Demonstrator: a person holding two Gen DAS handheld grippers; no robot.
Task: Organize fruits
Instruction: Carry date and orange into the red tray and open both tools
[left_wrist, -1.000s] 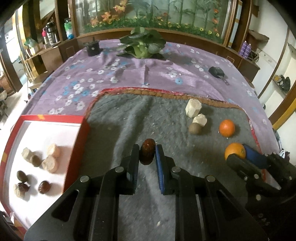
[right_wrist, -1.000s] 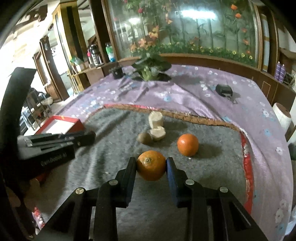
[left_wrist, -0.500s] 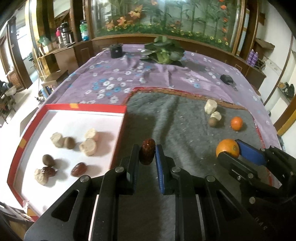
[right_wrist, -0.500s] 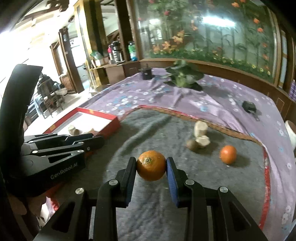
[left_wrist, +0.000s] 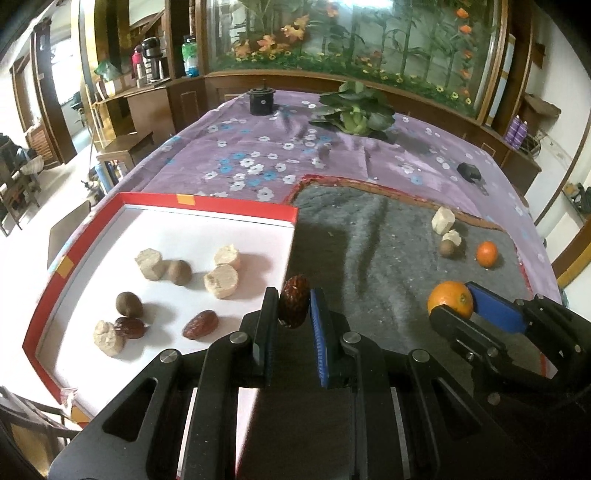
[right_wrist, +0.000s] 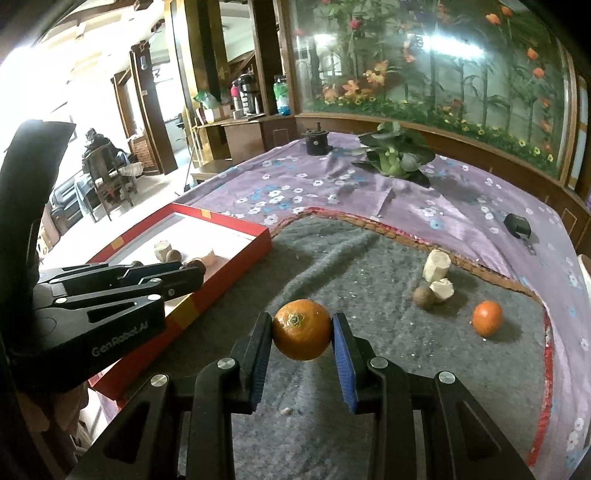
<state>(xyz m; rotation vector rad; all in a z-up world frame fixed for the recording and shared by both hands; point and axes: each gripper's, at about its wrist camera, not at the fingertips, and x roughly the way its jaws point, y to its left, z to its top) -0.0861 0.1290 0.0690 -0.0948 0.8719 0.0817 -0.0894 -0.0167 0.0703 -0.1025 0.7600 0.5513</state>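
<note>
My left gripper (left_wrist: 293, 308) is shut on a dark red date (left_wrist: 294, 304) and holds it above the right edge of the red-rimmed white tray (left_wrist: 207, 206). The tray holds several pale chunks, brown kiwis and dates. My right gripper (right_wrist: 301, 330) is shut on an orange (right_wrist: 301, 329) above the grey mat (right_wrist: 332, 266); it also shows in the left wrist view (left_wrist: 450, 300). A second orange (right_wrist: 487, 317), a kiwi (right_wrist: 423, 296) and two pale chunks (right_wrist: 436, 267) lie on the mat at the right.
The mat lies on a purple flowered tablecloth (left_wrist: 258, 162). A leafy green plant (left_wrist: 354, 110), a black cylinder (left_wrist: 261, 101) and a small black object (left_wrist: 469, 171) sit at the back. Wooden cabinets and a glass wall stand behind the table.
Both grippers moved left with their fruit. The tray has come fully into the left wrist view, and the date is now over its right edge.
</note>
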